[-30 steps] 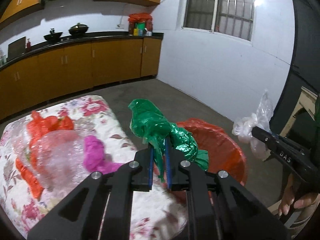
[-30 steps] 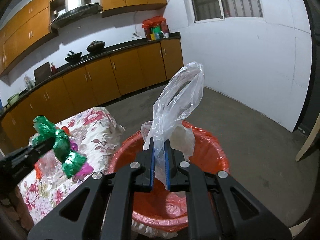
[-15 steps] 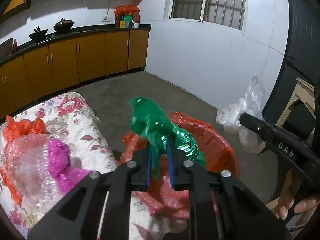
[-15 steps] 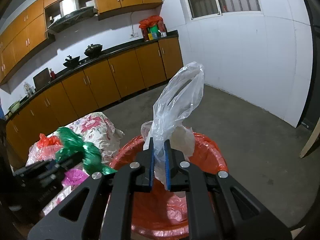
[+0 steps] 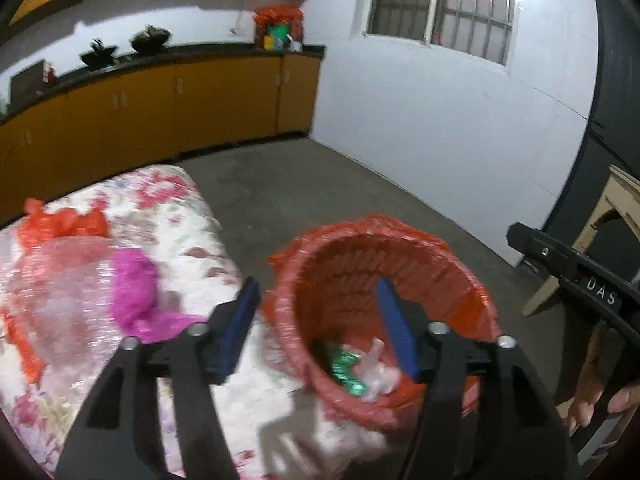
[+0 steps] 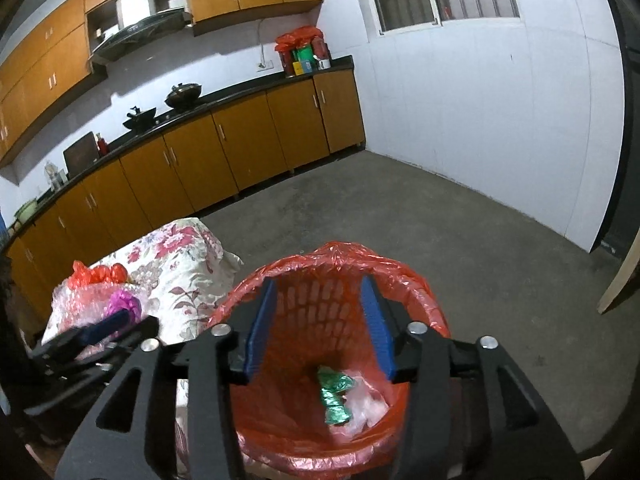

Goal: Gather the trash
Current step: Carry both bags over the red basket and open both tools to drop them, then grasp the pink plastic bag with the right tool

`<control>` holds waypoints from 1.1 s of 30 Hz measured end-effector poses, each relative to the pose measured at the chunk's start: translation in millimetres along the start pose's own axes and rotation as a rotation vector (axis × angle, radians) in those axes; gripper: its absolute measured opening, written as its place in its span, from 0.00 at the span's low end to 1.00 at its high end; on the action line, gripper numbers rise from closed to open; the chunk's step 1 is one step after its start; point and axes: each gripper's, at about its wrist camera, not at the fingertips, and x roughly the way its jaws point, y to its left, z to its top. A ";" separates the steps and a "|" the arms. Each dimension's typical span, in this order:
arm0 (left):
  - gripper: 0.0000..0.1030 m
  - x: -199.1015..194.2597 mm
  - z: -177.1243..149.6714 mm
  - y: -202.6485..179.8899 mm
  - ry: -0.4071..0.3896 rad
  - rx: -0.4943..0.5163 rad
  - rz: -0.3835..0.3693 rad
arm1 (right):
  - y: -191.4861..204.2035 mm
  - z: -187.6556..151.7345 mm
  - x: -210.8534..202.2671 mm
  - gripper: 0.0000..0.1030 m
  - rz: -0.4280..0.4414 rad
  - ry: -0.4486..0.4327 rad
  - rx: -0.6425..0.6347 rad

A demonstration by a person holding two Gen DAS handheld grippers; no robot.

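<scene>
On my left wrist view, blurred by motion, the flowered cloth (image 5: 176, 216) fills the lower left of the frame, with a red bag (image 5: 60, 222), a sheet of bubble wrap (image 5: 60, 300) and a pink bag (image 5: 134, 292) lying on it. My left gripper (image 5: 318, 326) sits at bottom centre with its blue pads apart and the jaws opening; nothing is between them. Past the pads, right of centre, stands the bin (image 5: 376, 236) lined with a red plastic bag. In its bottom lie the green bag (image 5: 346, 372) and the clear bag (image 5: 378, 372), touching each other. At the far right edge I see the other gripper's black body, with a hand (image 5: 600, 404) on it at the lower right.

On my right wrist view, the same cloth is at middle left, and the left gripper's body shows dark at the lower left. My right gripper (image 6: 320, 328) is at bottom centre, its pads apart and the jaws opening, empty, framing the bin's mouth. The green bag and clear bag rest side by side on the bin's floor, lower right of centre. Kitchen cabinets (image 6: 240, 148) run across the upper left.
</scene>
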 end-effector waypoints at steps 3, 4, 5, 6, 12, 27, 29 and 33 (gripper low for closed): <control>0.70 -20.7 -9.6 13.5 -0.034 0.011 0.064 | 6.7 -3.2 -2.0 0.47 0.007 0.004 -0.023; 0.71 -26.2 -11.7 17.4 -0.041 0.013 0.082 | 9.7 -4.3 -2.8 0.47 0.010 0.005 -0.030; 0.71 -34.2 -16.3 23.7 -0.051 0.015 0.111 | 13.6 -4.8 -3.4 0.47 0.015 0.006 -0.036; 0.72 -40.2 -19.7 29.9 -0.059 0.015 0.135 | 18.7 -6.4 -4.0 0.47 0.024 0.007 -0.044; 0.79 -79.0 -40.0 84.8 -0.099 -0.061 0.318 | 62.3 -11.3 6.5 0.47 0.118 0.041 -0.110; 0.85 -115.6 -68.2 171.2 -0.150 -0.174 0.532 | 203.5 -40.9 75.7 0.58 0.328 0.196 -0.235; 0.85 -117.4 -72.6 180.3 -0.144 -0.203 0.531 | 213.8 -44.8 84.8 0.58 0.334 0.218 -0.240; 0.85 -118.9 -80.4 198.8 -0.128 -0.263 0.525 | 233.2 -54.2 106.6 0.58 0.323 0.255 -0.256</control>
